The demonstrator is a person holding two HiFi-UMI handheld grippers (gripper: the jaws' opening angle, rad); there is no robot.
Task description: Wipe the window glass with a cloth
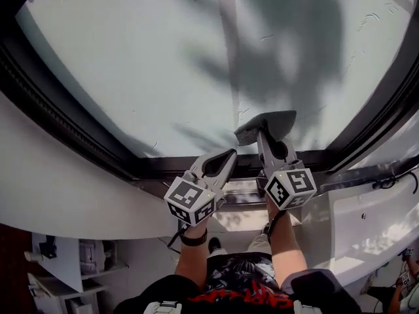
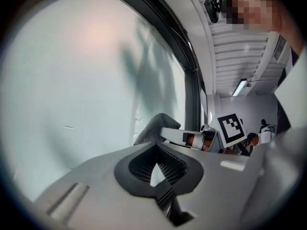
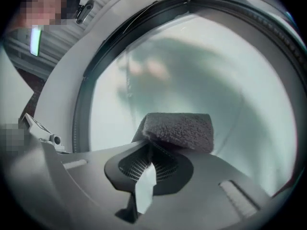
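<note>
Two grippers face the window glass (image 1: 150, 57): our right gripper (image 1: 264, 138) clenches the grey cloth (image 1: 270, 122) low against the pane, our left gripper (image 1: 227, 156) is closed on nothing. We judge wiping is in hand; next, sweep sideways with steady pressure.

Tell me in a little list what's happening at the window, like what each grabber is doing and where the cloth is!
Cloth: grey fuzzy cloth, low on the pane
Holder: right gripper, jaws clamped on the cloth
Other tool: left gripper, jaws together, empty, down by the frame
Surface: pale cloudy window glass
Surround: dark window frame
Contact: cloth looks pressed to the glass, not certain
</note>
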